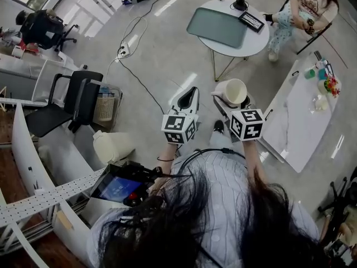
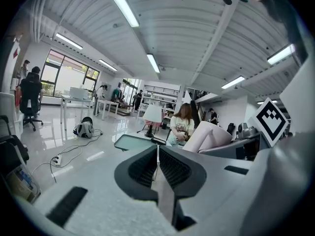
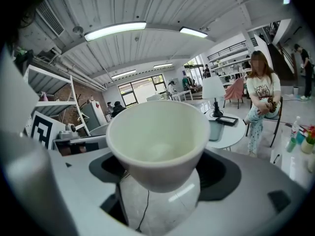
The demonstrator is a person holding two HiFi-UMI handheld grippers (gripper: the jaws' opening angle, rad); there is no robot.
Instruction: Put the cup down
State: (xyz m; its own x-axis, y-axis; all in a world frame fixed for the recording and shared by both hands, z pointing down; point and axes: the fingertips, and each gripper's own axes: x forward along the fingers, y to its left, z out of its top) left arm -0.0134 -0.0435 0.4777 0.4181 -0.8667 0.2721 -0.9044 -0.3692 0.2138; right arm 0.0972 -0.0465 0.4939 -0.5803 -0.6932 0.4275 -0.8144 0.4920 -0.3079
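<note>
Standing mouth-up in right claw (image 3: 161,167) — cup (image 3: 157,132).

The marker cube of the right tool (image 1: 233,100) hides the lower part of the cup (image 1: 235,88) in the head view. Items (image 1: 323,80) on the long white surface (image 1: 295,133) are too small to tell. The seated person (image 1: 304,4) is cut off by the top edge.
</note>
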